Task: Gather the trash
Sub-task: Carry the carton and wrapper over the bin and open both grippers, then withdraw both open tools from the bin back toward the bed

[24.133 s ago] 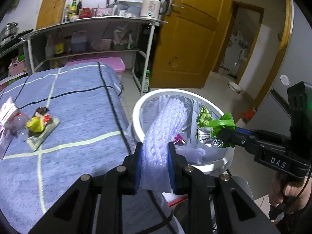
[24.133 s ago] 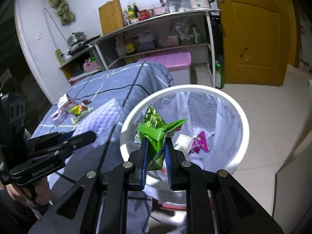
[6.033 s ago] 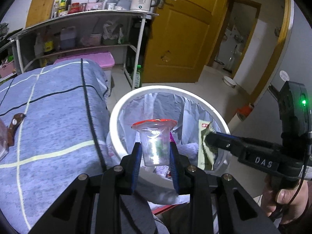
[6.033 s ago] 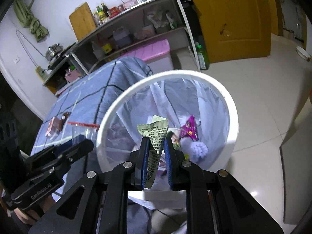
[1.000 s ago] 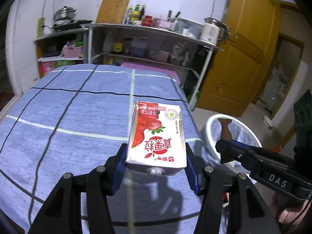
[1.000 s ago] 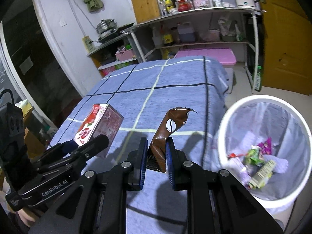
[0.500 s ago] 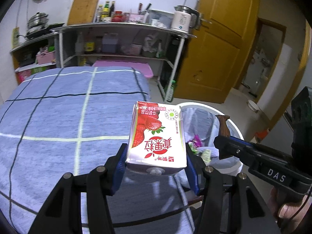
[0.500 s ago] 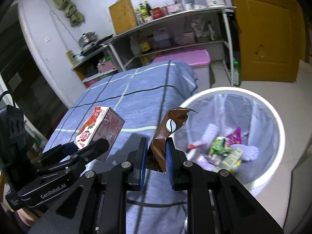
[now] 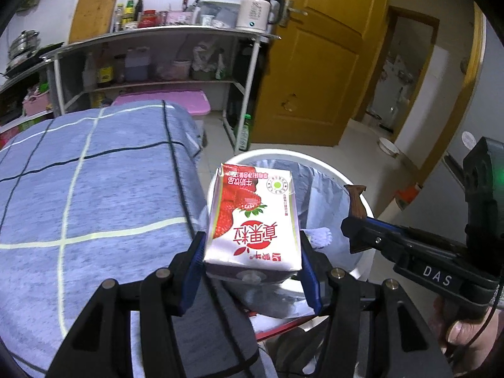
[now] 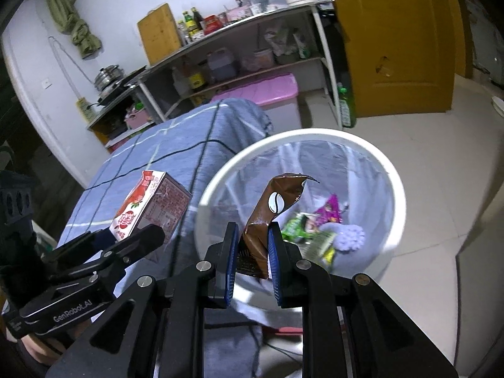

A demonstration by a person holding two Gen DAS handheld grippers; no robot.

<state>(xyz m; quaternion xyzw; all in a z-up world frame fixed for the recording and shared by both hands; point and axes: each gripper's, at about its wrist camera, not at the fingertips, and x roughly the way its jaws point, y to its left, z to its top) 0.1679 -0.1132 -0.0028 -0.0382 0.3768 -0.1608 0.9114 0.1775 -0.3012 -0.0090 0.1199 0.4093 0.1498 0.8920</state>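
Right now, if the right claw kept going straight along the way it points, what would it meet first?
Most likely the inside of the white trash bin. The right claw, shut on the brown coffee sachet, aims down into the bin's lined opening, toward the wrappers at the bottom. Depth is unclear, so the near rim could come first.

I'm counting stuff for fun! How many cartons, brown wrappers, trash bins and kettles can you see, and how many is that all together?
Strawberry milk carton: 1, clamped in the left gripper
Brown coffee wrapper: 1, clamped in the right gripper
White trash bin: 1
Kettle: 1
Total: 4
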